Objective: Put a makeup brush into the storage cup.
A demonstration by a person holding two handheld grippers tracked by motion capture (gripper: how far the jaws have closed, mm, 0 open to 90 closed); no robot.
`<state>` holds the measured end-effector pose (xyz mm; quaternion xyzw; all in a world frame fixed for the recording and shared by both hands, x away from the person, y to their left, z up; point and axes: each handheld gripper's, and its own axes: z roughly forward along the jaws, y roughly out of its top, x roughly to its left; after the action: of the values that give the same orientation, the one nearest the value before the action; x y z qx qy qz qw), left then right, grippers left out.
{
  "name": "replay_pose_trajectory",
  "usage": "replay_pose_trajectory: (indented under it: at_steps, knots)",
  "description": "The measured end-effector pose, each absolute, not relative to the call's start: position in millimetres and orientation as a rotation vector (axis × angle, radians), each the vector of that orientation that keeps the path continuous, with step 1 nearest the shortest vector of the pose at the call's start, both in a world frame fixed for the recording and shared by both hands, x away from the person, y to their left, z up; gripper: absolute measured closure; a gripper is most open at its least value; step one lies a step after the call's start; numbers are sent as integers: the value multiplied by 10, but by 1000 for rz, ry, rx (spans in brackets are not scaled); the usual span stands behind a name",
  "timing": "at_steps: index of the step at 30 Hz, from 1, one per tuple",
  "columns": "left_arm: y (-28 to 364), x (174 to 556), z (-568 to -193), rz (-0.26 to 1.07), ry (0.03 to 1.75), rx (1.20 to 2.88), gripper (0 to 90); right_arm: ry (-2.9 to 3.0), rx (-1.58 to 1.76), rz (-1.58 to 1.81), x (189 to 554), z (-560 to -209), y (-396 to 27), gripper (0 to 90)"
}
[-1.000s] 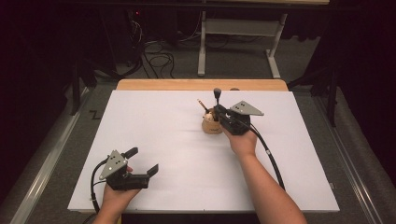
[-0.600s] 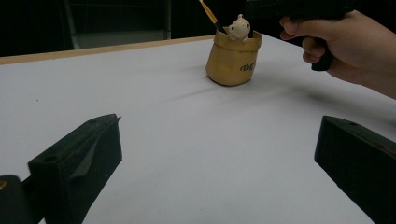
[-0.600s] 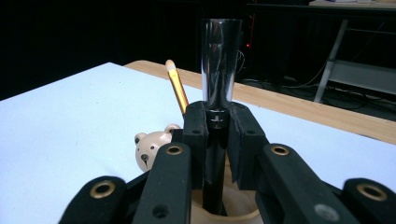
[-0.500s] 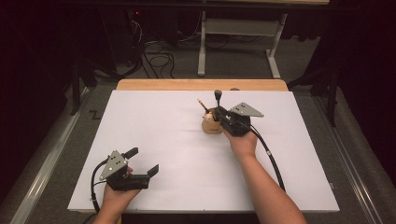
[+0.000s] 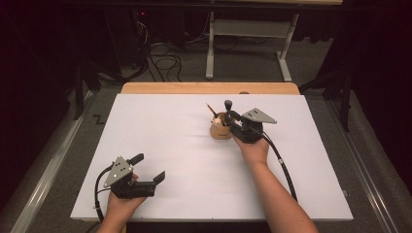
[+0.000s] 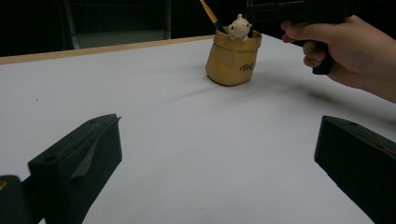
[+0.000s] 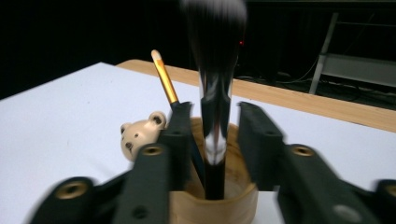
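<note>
White table, dark room — makeup brush (image 7: 215, 116) stands upright in the tan holder (image 5: 220, 130) at 12 o'clock; right claw (image 7: 215, 140), jaws just spreading, straddles its handle without pinching; left claw (image 5: 148, 167) spread, far off.

The right gripper (image 5: 232, 121) sits over the cup (image 5: 220, 130), its jaws having just opened around the upright brush (image 5: 228, 108) standing in it. A pencil (image 5: 211, 108) leans just beyond the jaws. The left gripper (image 5: 149, 168) rests well apart on the white board (image 5: 165, 126), jaws spread.
</note>
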<state>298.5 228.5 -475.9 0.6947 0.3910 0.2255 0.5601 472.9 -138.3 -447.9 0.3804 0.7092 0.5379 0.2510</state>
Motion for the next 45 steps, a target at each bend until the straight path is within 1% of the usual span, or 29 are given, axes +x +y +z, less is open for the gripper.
replay_pose_trajectory:
  at_steps: [4,18,23,35,38,40,45]
  knots:
    - [2278,2986,-4761,531,921,1637,17,1924,1043,1471,4717,-4461,-1408,582]
    - [2265,2988,-4761,531,919,1639,17,1944,1034,1467,4690,-4440,-1442,597]
    - [2266,2986,-4765,531,919,1640,17,1968,1020,1459,4659,-4449,-1421,586]
    - [2256,2984,-4765,532,917,1644,17,1999,986,1447,4507,-4449,-1457,488]
    - [2249,2987,-4767,532,912,1650,17,1999,986,1448,4463,-4457,-1467,453]
    - [2246,2989,-4768,531,912,1651,17,2006,983,1451,4432,-4468,-1477,415]
    - [2246,2992,-4768,531,913,1653,17,2020,985,1447,4383,-4484,-1498,377]
